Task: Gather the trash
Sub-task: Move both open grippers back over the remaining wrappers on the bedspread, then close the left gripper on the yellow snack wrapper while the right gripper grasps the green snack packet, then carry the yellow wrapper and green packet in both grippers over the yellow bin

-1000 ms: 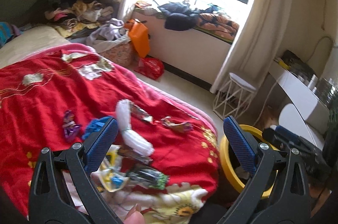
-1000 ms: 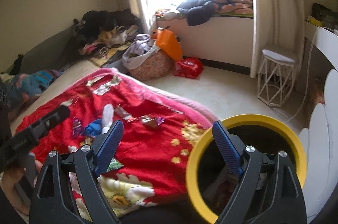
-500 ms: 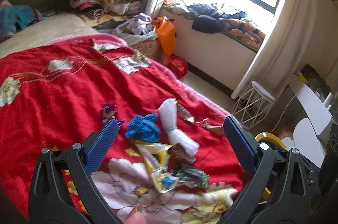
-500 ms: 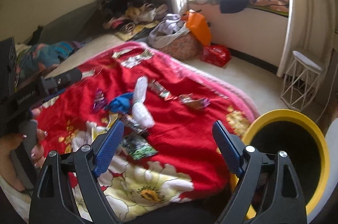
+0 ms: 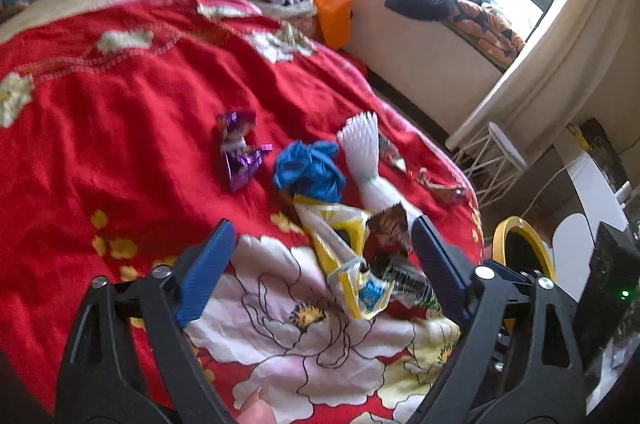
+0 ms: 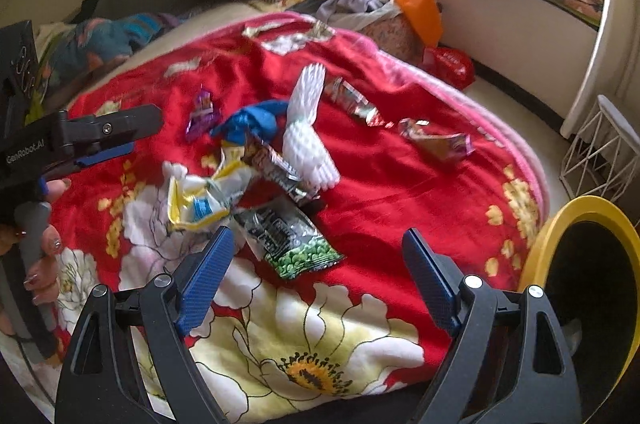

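Blue-padded tongs are hanging wide apart in both your hands, each pair gripping nothing. Your right gripper is hovering low over the near edge of the red blanket, and the green-and-silver snack packet is lying just ahead of it, between the lines of its two pads and a little nearer the left one. Its long axis is running from near right to far left, so it is sitting slantwise across your opening. Just beyond it the yellow-and-white wrapper, the brown wrapper and the white foam sleeve are piling together, some touching. Your left gripper is facing the same heap from the left side, with the yellow-and-white wrapper lying between its pads, long axis pointing roughly away from you. The yellow-rimmed bin is standing at the near right, beside the bed, so your right hand looks the closer one for carrying.
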`<state>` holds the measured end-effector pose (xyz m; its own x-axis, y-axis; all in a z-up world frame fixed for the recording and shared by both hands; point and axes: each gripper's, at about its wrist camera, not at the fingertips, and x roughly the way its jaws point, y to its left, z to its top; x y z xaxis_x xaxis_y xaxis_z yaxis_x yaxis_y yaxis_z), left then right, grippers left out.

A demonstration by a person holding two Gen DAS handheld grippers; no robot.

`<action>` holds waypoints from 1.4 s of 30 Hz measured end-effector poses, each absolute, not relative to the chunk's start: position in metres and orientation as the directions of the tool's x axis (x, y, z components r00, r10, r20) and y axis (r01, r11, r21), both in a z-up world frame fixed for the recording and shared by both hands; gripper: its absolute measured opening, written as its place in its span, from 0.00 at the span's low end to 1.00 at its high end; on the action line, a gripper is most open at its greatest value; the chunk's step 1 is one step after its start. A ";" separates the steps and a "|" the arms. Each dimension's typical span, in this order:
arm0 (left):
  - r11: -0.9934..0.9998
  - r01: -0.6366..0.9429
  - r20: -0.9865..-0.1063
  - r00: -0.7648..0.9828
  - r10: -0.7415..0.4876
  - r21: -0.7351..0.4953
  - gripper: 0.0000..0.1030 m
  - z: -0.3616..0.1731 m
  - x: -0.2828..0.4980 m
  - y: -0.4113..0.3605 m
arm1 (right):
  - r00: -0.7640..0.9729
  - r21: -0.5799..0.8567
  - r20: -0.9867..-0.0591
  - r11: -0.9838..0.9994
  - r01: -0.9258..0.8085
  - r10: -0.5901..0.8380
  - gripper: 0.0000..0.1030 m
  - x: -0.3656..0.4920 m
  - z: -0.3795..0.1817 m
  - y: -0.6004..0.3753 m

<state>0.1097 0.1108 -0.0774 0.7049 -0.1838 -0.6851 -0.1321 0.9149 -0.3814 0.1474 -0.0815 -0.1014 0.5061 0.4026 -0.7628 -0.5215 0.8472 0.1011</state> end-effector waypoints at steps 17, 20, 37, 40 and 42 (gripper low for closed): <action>0.896 -0.095 -0.759 0.574 -0.308 -0.435 0.32 -0.119 0.120 0.088 | 0.362 0.170 -0.825 0.800 -0.575 0.435 0.37 0.159 -0.135 -0.065; 0.893 -0.082 -0.753 0.575 -0.321 -0.444 0.21 -0.119 0.119 0.086 | 0.351 0.195 -0.820 0.797 -0.572 0.453 0.30 0.156 -0.133 -0.071; 0.912 -0.028 -0.675 0.682 -0.282 -0.409 0.13 -0.066 0.095 0.089 | 0.353 0.274 -0.751 0.750 -0.601 0.558 0.27 0.129 -0.095 -0.088; 0.918 -0.025 -0.655 0.708 -0.264 -0.397 0.13 -0.054 0.092 0.091 | 0.370 0.271 -0.737 0.749 -0.604 0.566 0.27 0.127 -0.086 -0.090; 0.918 -0.022 -0.642 0.721 -0.259 -0.395 0.13 -0.047 0.091 0.092 | 0.384 0.267 -0.728 0.751 -0.604 0.568 0.27 0.126 -0.080 -0.093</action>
